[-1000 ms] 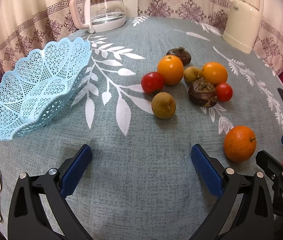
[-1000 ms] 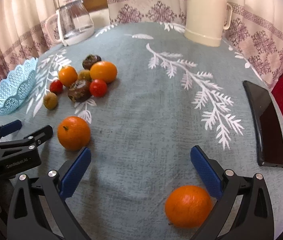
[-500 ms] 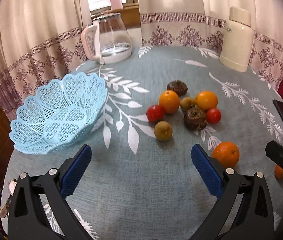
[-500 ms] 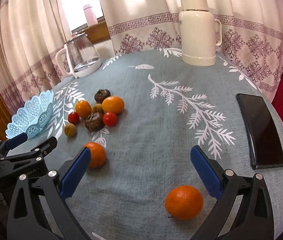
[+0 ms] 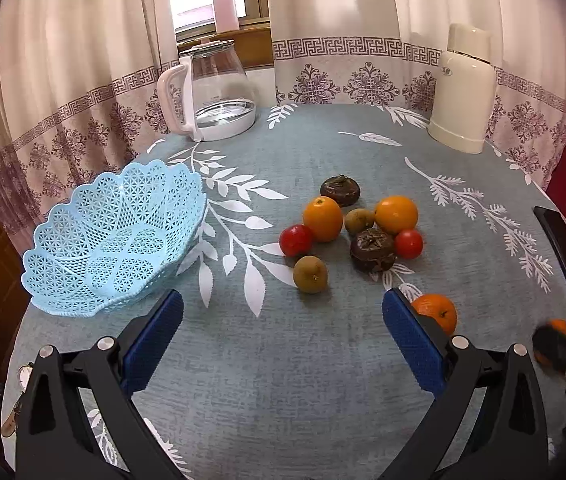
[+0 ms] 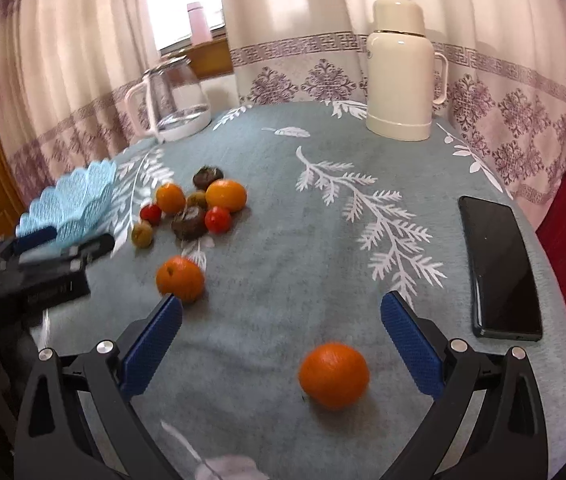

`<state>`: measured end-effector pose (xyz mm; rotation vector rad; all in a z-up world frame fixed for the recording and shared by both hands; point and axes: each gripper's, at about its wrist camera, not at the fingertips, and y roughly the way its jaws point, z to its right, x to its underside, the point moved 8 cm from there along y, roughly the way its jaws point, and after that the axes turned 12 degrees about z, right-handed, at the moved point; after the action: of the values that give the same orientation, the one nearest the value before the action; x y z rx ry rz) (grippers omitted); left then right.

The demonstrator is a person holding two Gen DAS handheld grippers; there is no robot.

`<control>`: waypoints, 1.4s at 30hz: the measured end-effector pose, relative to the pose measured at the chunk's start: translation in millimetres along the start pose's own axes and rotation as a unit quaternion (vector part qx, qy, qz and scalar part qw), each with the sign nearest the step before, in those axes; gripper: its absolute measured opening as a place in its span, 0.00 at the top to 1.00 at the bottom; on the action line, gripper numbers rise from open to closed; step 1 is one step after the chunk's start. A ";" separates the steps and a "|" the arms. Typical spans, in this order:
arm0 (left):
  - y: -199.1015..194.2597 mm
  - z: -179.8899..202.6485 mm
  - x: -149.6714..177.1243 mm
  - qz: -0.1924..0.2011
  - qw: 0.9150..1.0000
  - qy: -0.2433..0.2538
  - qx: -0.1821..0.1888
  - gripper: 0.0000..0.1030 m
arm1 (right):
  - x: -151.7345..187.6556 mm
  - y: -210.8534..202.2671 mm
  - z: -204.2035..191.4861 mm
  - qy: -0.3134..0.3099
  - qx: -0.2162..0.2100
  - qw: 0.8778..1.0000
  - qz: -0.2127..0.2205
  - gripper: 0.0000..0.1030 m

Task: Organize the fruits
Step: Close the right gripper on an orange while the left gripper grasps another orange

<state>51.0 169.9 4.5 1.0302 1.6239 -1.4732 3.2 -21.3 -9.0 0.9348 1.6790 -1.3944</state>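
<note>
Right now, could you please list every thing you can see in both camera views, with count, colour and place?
Basket: 1, light blue, table's left, empty.
Oranges: 4, orange; two in the cluster, two apart, nearer the grippers.
Tomatoes: 2, red, cluster.
Dark fruits: 2, brown, cluster.
Small round fruits: 2, olive-brown, cluster.
Glass kettle: 1, clear and white, far left.
Thermos: 1, cream, far right.
Phone: 1, black, right edge.
Bottle: 1, pink, windowsill.
Left gripper: blue pads, open.
Right gripper: blue pads, open.
</note>
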 end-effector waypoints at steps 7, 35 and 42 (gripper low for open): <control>-2.0 11.7 1.4 0.001 1.000 0.005 0.015 0.02 | 16.7 -10.4 7.1 0.009 -0.011 1.000 -0.017 0.05; 30.5 70.9 25.6 -0.084 0.989 -0.005 0.120 0.07 | 38.5 13.8 19.6 0.040 0.012 0.995 -0.088 0.52; 37.1 83.7 36.1 -0.113 0.980 -0.021 0.163 0.32 | 38.5 14.4 19.4 0.039 0.015 0.995 -0.089 0.52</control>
<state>67.6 91.6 -52.6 1.0053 1.5406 -1.9495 0.3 -35.7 -52.0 0.8837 1.8428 -1.5199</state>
